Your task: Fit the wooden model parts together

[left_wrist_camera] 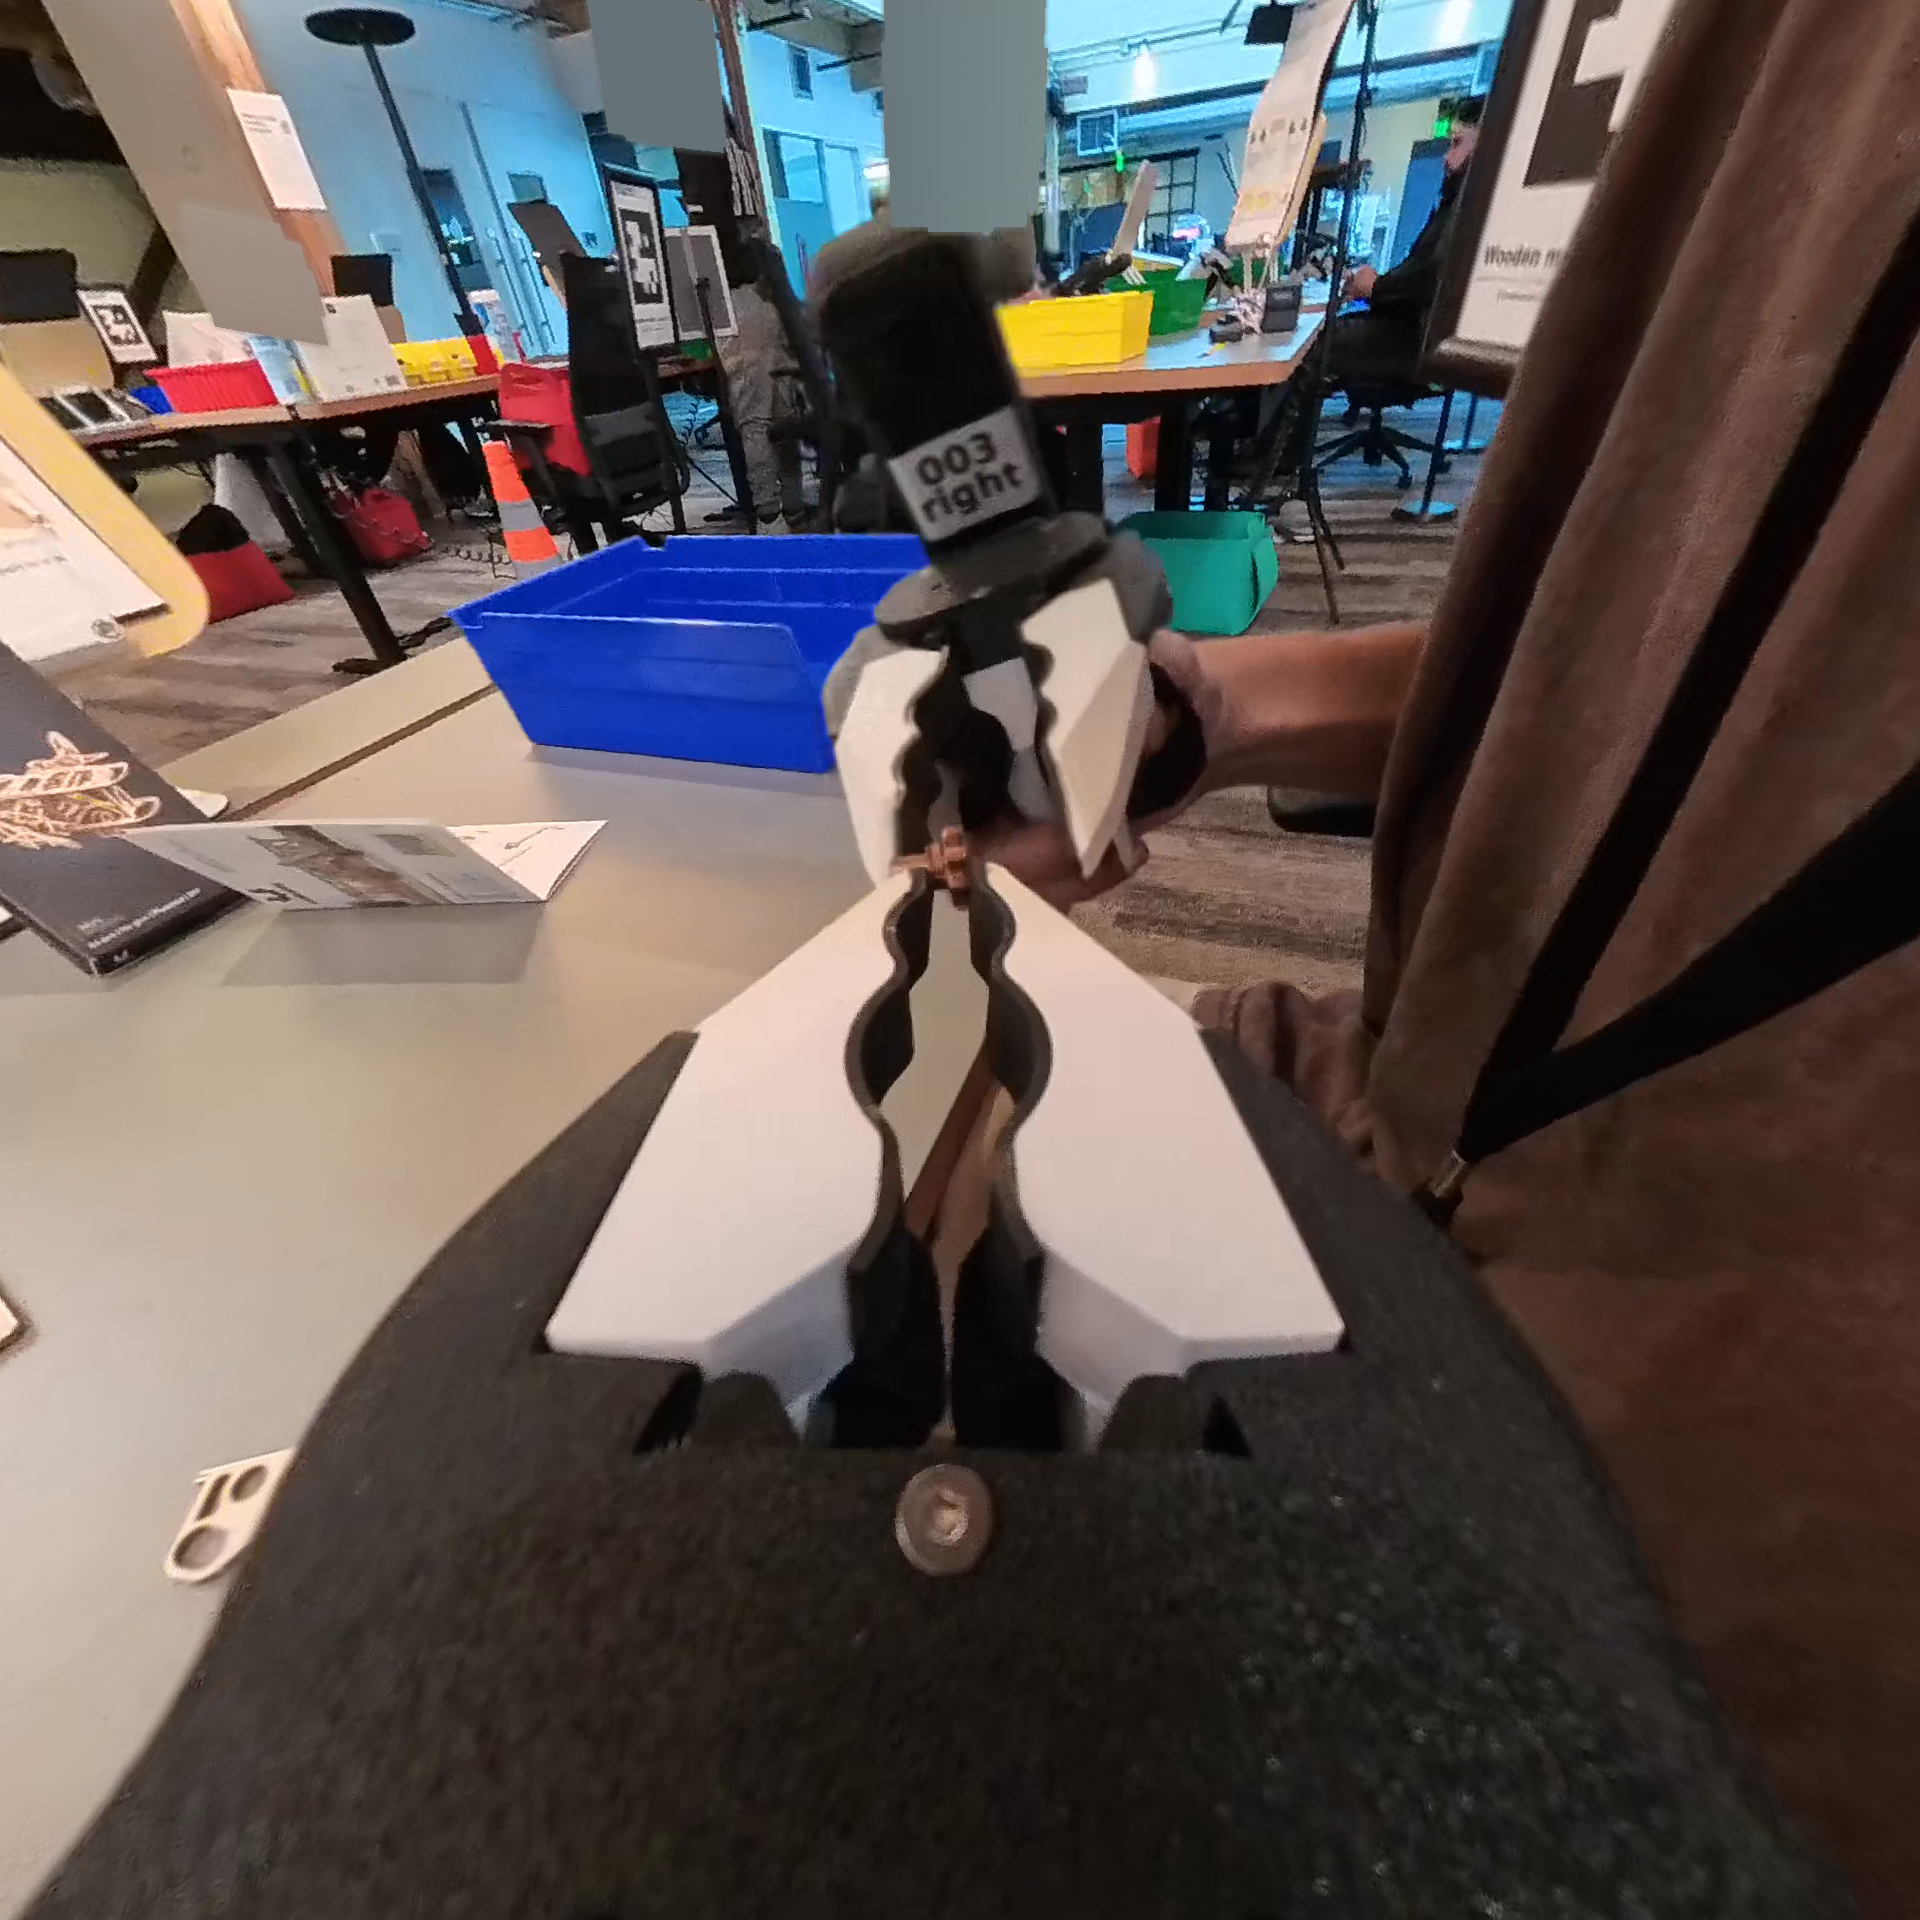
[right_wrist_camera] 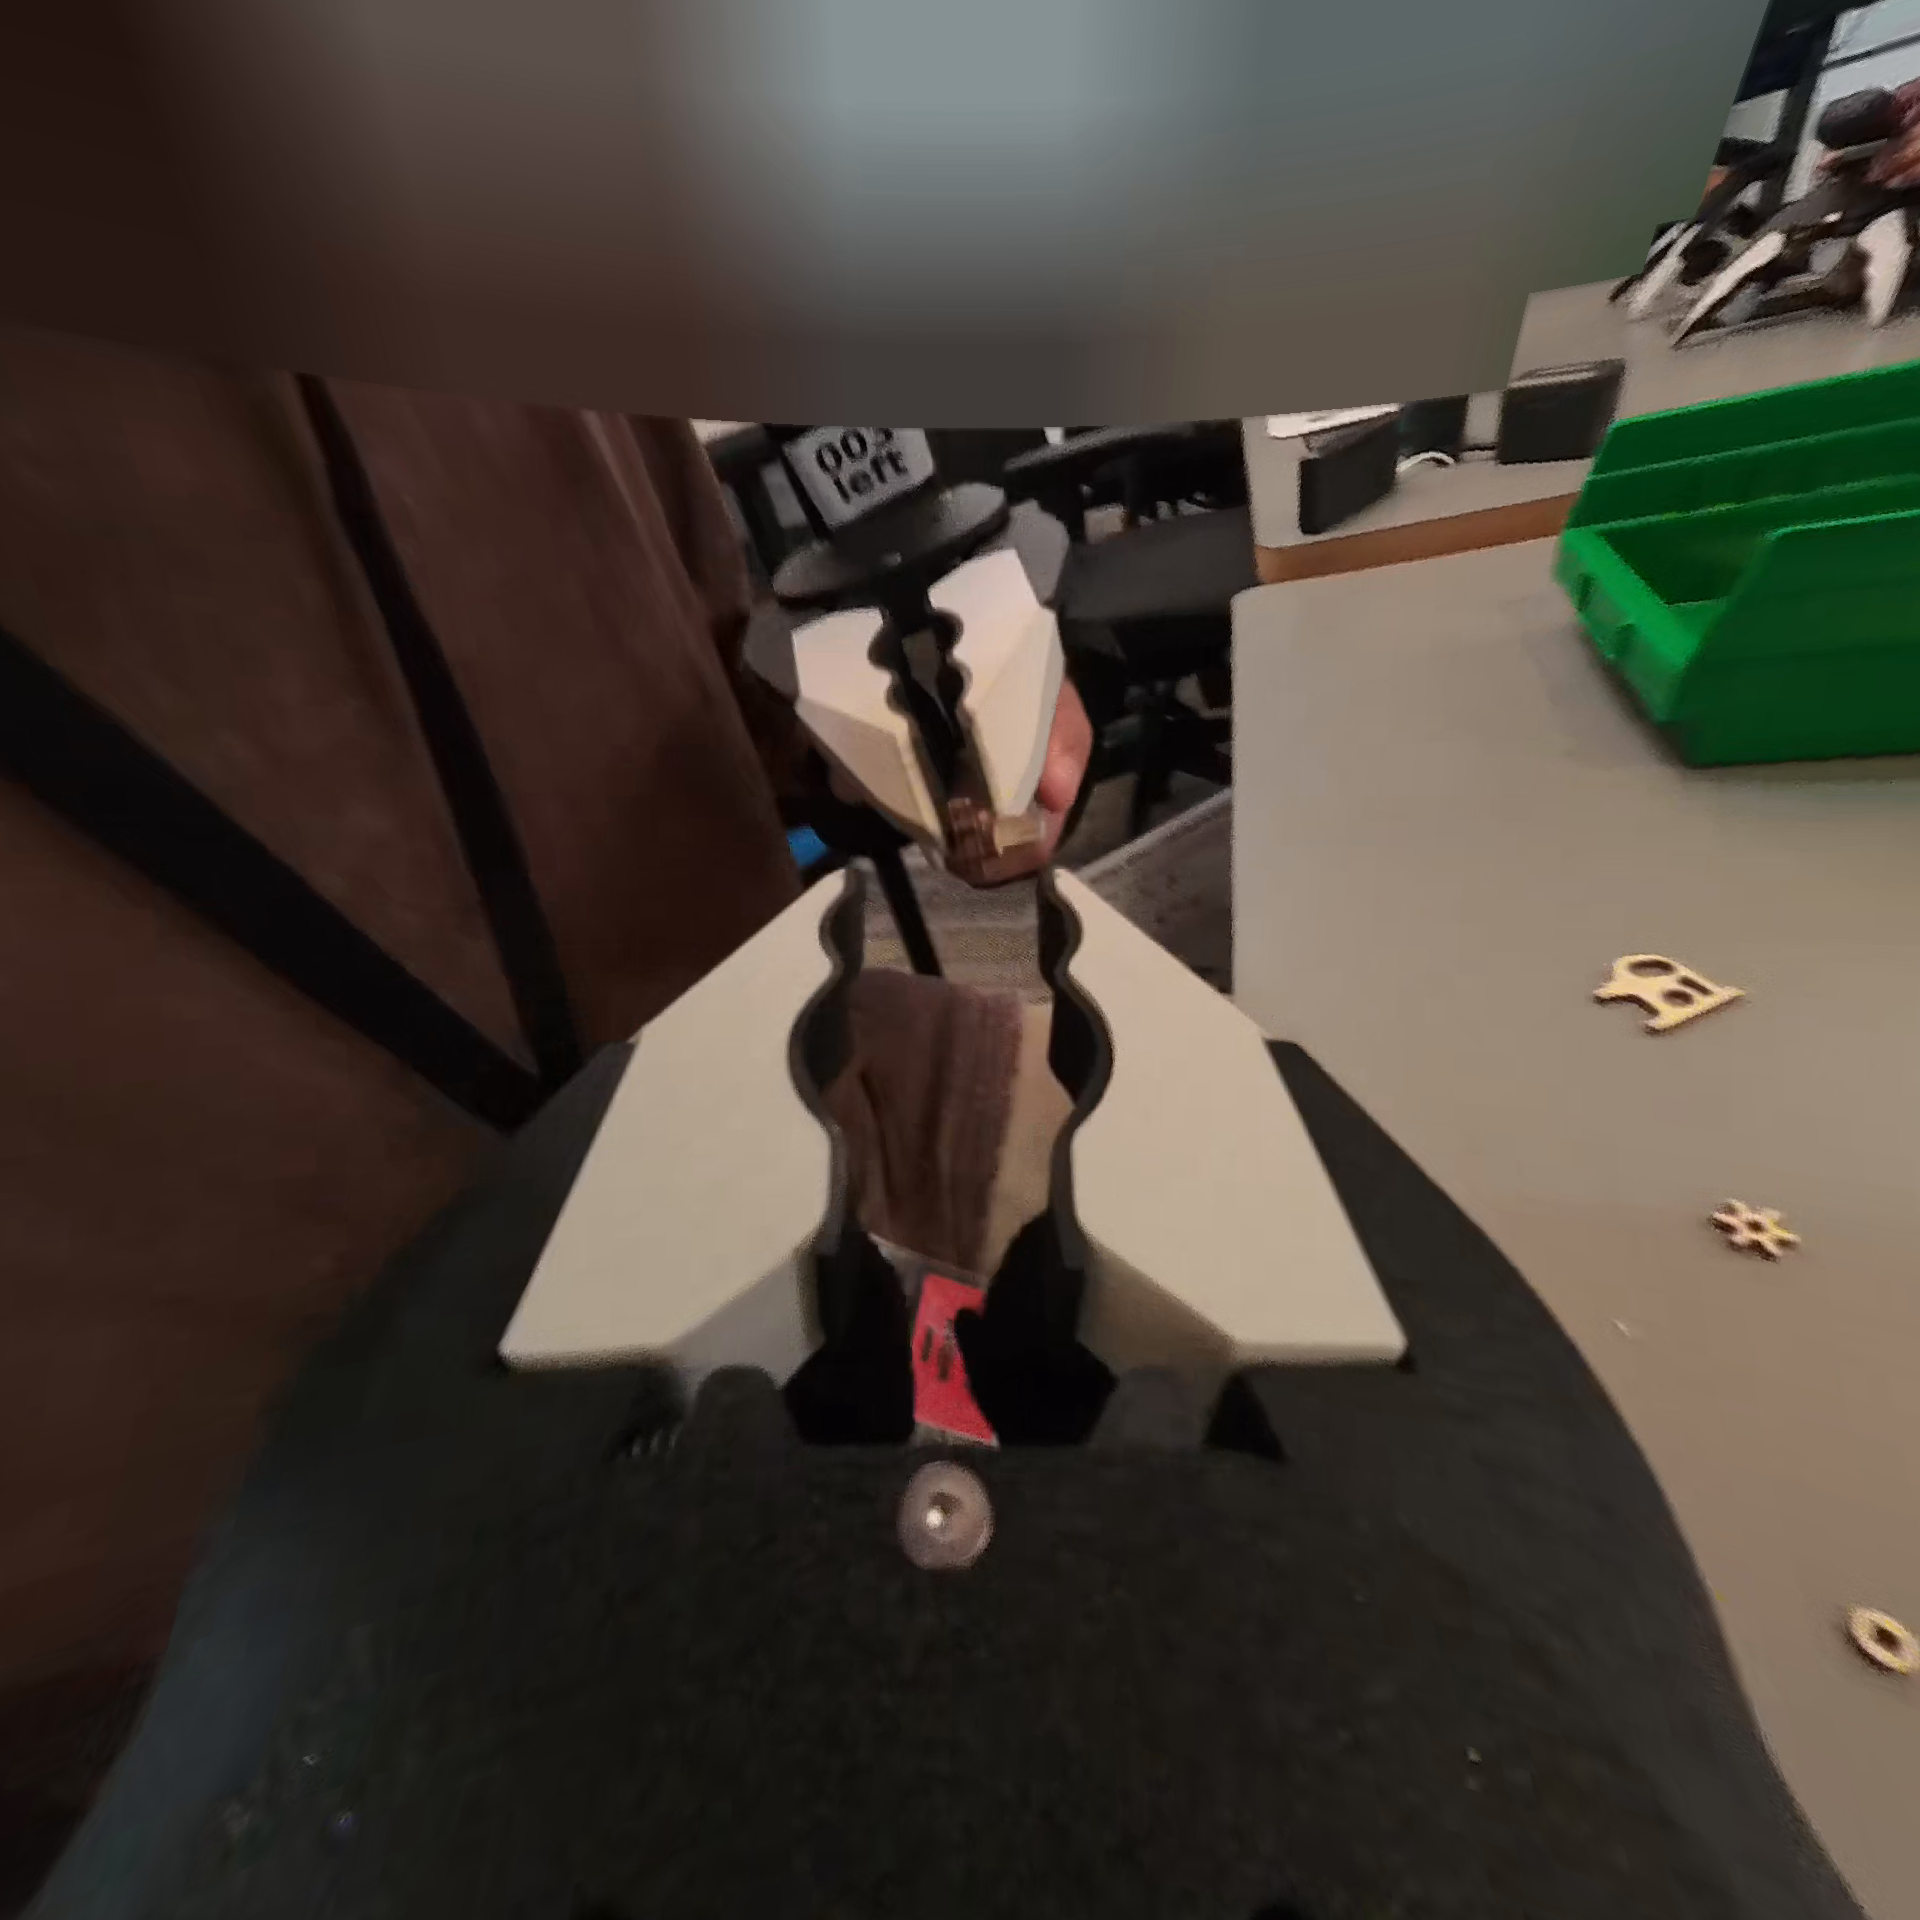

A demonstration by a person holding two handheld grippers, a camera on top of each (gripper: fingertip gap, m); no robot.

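Observation:
My left gripper (left_wrist_camera: 940, 878) is shut on a small brown wooden part (left_wrist_camera: 943, 860), held in the air past the table's near edge. In the right wrist view the left gripper (right_wrist_camera: 977, 810) points down with the part (right_wrist_camera: 1000, 831) sticking out of its tips. My right gripper (right_wrist_camera: 948, 888) is open and empty, its tips just short of the part, one on each side. In the left wrist view the right gripper (left_wrist_camera: 992, 842) faces mine from above, a hand behind it. Whether it touches the part I cannot tell.
Loose wooden parts lie on the grey table (right_wrist_camera: 1455, 935): a flat cut-out piece (right_wrist_camera: 1668, 992), a gear (right_wrist_camera: 1754, 1229), a ring (right_wrist_camera: 1883, 1668), a pale piece (left_wrist_camera: 223, 1517). A blue bin (left_wrist_camera: 665, 665), a green bin (right_wrist_camera: 1766, 603), a booklet (left_wrist_camera: 364, 862). A person's brown garment (left_wrist_camera: 1662, 935) is close.

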